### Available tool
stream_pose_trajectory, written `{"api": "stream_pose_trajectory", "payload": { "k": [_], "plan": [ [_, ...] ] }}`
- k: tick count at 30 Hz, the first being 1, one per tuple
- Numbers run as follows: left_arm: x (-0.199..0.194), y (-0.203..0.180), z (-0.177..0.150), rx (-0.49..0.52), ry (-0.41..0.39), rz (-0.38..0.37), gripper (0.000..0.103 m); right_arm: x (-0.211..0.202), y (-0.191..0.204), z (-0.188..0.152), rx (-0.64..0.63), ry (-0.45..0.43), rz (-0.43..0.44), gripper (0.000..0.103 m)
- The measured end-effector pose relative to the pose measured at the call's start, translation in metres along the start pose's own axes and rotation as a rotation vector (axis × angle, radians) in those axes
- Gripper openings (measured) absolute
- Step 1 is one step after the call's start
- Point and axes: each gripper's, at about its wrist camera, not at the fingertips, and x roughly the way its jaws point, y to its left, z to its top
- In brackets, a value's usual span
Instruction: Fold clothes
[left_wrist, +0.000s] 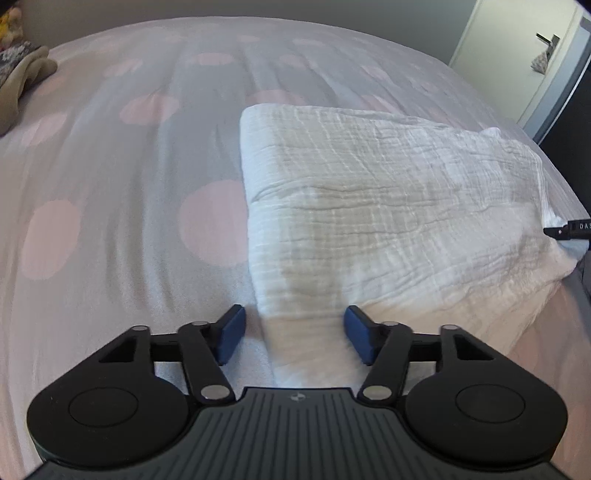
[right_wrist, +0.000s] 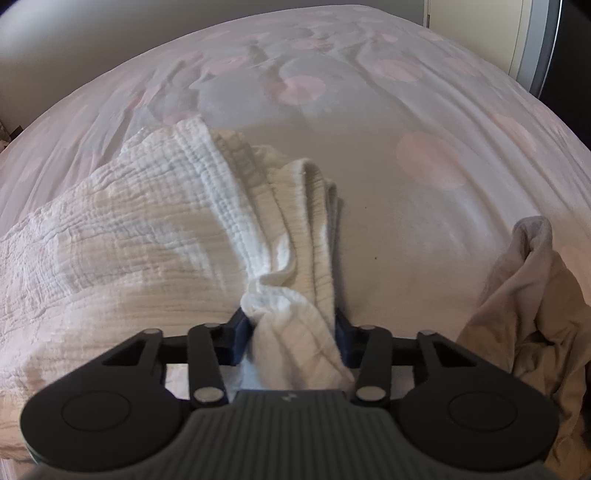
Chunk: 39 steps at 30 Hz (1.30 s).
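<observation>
A white crinkled muslin cloth (left_wrist: 388, 206) lies partly folded on the bed. My left gripper (left_wrist: 294, 334) is open, its blue pads on either side of the cloth's near left corner, which lies between them unpinched. My right gripper (right_wrist: 293, 332) is shut on the bunched right corner of the same white cloth (right_wrist: 147, 221), whose layered edges fan out ahead of the fingers. The tip of the right gripper shows in the left wrist view (left_wrist: 569, 230) at the cloth's far right edge.
The bed cover (left_wrist: 129, 184) is pale grey with pink dots. A beige garment (right_wrist: 535, 314) lies crumpled at the right. Another beige item (left_wrist: 18, 85) sits at the far left. A door (left_wrist: 517, 55) stands beyond the bed's right edge.
</observation>
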Motion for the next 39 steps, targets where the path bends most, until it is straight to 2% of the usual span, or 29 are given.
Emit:
{"api": "stream_pose_trajectory", "payload": {
  "k": [1,2,7,11,17,19,25,28,31,34,37,39],
  "plan": [
    [0.0,-0.001,0.001,-0.005,0.003,-0.022,0.021,-0.002,0.002,0.001,-0.004,0.002,-0.004,0.035],
    [-0.001,0.001,0.003,-0.022,0.009,-0.042,0.011,-0.004,0.005,0.002,-0.007,0.001,-0.014,0.034],
    [-0.027,0.02,0.019,-0.071,-0.004,-0.093,0.006,-0.031,0.022,0.013,0.005,-0.002,-0.058,0.029],
    [-0.069,0.035,0.036,-0.042,-0.035,-0.081,0.004,-0.071,0.042,0.026,0.003,0.013,-0.042,0.029],
    [-0.131,0.086,0.013,-0.077,0.031,-0.031,0.004,-0.119,0.096,0.019,-0.012,0.065,0.047,0.029],
    [-0.151,0.102,0.005,-0.089,0.053,-0.014,0.004,-0.129,0.117,0.005,-0.021,0.094,0.086,0.029],
    [-0.213,0.153,-0.018,-0.125,0.12,0.035,0.004,-0.15,0.17,-0.071,-0.089,0.184,0.178,0.029],
    [-0.228,0.173,-0.046,-0.124,0.162,0.061,0.004,-0.157,0.19,-0.111,-0.118,0.223,0.212,0.029],
    [-0.222,0.185,-0.073,-0.121,0.216,0.079,0.005,-0.15,0.198,-0.147,-0.142,0.24,0.201,0.029],
    [-0.198,0.188,-0.094,-0.094,0.304,0.104,0.005,-0.134,0.198,-0.173,-0.152,0.244,0.175,0.029],
    [-0.169,0.185,-0.102,-0.075,0.375,0.134,0.005,-0.118,0.191,-0.191,-0.131,0.255,0.16,0.029],
    [-0.156,0.184,-0.106,-0.056,0.394,0.163,0.007,-0.111,0.185,-0.198,-0.114,0.264,0.164,0.031]
  ]
}}
